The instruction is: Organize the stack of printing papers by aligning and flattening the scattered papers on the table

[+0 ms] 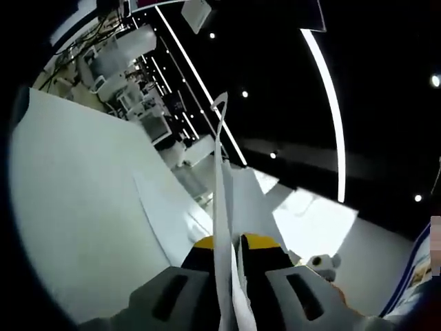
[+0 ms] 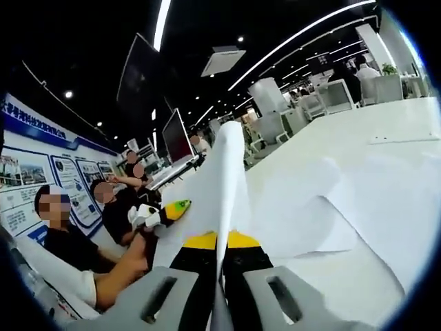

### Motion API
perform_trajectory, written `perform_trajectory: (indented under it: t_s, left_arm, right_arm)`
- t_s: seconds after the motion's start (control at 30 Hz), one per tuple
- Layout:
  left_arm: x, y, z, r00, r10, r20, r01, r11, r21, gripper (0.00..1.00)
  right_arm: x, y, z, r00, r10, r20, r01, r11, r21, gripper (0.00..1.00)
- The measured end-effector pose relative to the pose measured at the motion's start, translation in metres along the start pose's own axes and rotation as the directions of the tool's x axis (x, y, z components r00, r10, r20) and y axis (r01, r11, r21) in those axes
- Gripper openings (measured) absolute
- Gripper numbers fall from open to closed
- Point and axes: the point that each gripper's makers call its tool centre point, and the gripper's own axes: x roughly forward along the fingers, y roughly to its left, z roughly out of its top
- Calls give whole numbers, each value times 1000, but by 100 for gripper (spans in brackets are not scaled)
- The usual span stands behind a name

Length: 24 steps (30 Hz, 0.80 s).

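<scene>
A white table [image 1: 76, 207] spreads under both grippers, carrying loose white printing papers [image 2: 358, 200]. An exact count cannot be told, since the sheets overlap; in the right gripper view at least two lie spread toward the table's far edge, and one more sheet [image 2: 403, 139] lies flat and apart nearer that edge. In the left gripper view one sheet [image 1: 169, 217] lies flat on the table just beside the jaws.

Two grippers are at work. The left gripper [image 1: 226, 243] has its yellow-tipped jaws closed on the edge of a paper bundle [image 1: 222, 179] that stands up on edge between them. The right gripper [image 2: 219, 241] is likewise clamped on an upright sheet edge [image 2: 229, 172], jaws nearly together.

The right gripper view takes in three seated people [image 2: 65, 241] beside a wall of posters, a monitor [image 2: 176, 136], and the left gripper's yellow tip [image 2: 172, 207]. The left gripper view takes in long ceiling light strips [image 1: 331, 103].
</scene>
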Motion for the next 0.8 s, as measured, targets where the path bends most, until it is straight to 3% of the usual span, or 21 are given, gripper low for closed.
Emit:
perform_trajectory:
  t_s: [0.3,0.8]
  left_arm:
    - [0,1,1,1000,2,1,-2,1000,0,10]
    - [-1,2,2,1000,5,6,-5,1000,2,10]
  right_arm:
    - [9,7,-8,1000,-13,-5,12,999,-38,0]
    - [13,15,-9,999,-4,49,4,1000,2,0]
